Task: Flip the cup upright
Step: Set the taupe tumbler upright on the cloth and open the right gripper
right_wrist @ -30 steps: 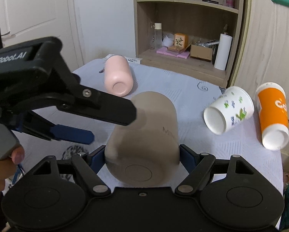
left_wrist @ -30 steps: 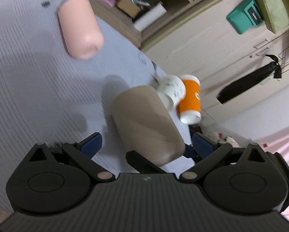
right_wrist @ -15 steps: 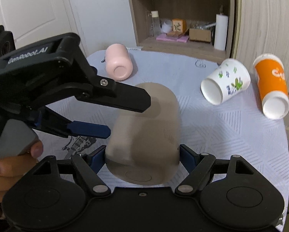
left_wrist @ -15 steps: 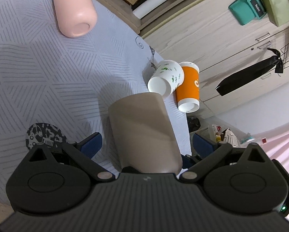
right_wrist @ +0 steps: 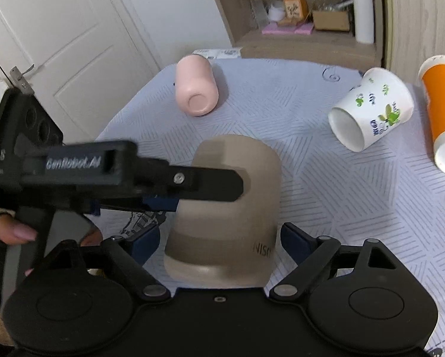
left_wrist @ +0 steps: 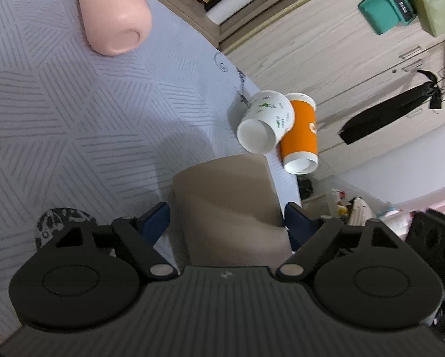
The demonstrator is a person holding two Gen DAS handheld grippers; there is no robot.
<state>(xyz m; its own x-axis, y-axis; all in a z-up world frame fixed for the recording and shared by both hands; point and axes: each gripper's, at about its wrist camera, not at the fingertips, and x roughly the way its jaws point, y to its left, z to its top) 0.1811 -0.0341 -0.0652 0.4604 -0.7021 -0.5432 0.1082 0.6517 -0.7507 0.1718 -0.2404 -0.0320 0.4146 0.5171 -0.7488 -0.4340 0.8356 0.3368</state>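
Note:
A taupe cup (right_wrist: pixel 231 205) is held above the grey patterned tablecloth (right_wrist: pixel 326 196), its base toward the right wrist camera. My right gripper (right_wrist: pixel 219 241) has its blue pads against the cup's sides near the base. My left gripper (left_wrist: pixel 226 220) reaches in from the left and brackets the cup (left_wrist: pixel 228 205) higher up; its black finger (right_wrist: pixel 204 183) lies across the cup's front. Whether the left pads press the cup is unclear.
A pink cup (right_wrist: pixel 197 87) lies on its side at the far left of the table. A white printed paper cup (right_wrist: pixel 371 108) and an orange paper cup (right_wrist: pixel 442 110) lie on their sides at the right edge. Shelves (right_wrist: pixel 308 29) stand behind.
The taupe cup has tilted further in the right gripper, its base swinging down. The left gripper has moved in from beside the cup and now brackets it.

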